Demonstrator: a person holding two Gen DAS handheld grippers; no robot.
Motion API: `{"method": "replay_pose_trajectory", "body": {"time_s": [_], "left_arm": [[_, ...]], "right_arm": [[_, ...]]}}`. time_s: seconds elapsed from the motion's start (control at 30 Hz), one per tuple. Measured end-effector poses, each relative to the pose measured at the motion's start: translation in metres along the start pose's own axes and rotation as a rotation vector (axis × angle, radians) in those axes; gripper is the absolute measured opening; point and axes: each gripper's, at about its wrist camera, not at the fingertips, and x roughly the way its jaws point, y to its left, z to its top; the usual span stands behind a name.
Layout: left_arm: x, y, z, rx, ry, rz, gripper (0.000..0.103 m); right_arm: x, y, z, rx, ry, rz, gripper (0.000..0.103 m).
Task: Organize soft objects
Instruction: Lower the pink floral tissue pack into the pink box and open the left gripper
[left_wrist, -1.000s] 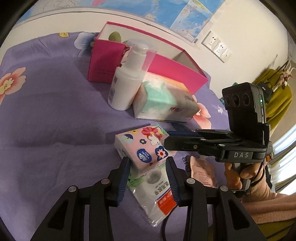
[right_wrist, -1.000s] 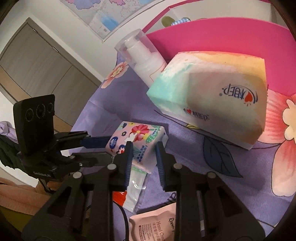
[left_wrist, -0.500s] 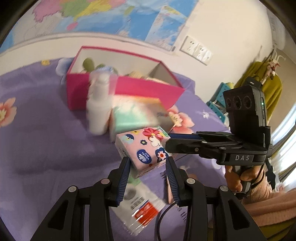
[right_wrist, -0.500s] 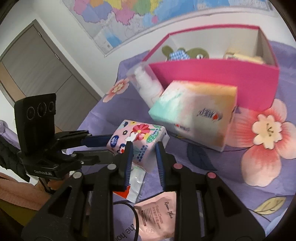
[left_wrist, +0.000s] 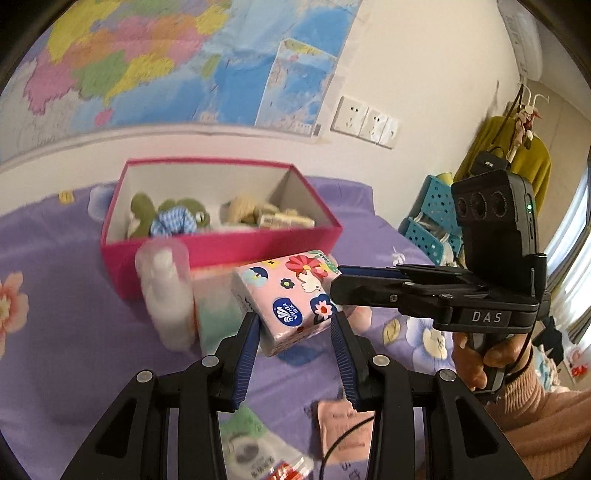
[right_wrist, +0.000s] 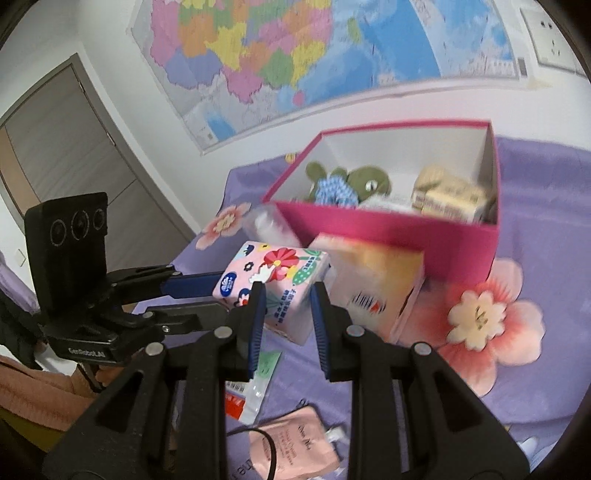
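Both hand-held grippers, left (left_wrist: 293, 332) and right (right_wrist: 286, 308), pinching floral tissue pack (left_wrist: 286, 295), aloft at 6 o'clock of pink box (left_wrist: 221, 251). Risk: soft pack squashes, slips if either hand diverges.

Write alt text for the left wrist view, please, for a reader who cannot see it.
Both tools, left and right, grip a pink flowered tissue pack above a purple bedspread. Behind it stands an open pink box holding a green plush toy; a blurred white bottle stands in front.
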Motion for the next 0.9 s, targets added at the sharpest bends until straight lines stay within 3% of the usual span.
{"method": "replay_pose_trajectory", "body": {"time_s": [0.5,0.9], "left_arm": [[0.024,0.008,0.058,0.016,-0.037,0.057,0.039],[0.063,0.028,0.086,-0.018,0.012,0.098,0.039]], "right_arm": [[0.005,-0.030,0.060,0.001,-0.075,-0.032,0.029],[0.029,-0.061,0.092,0.050,-0.071,-0.061,0.029]]}}
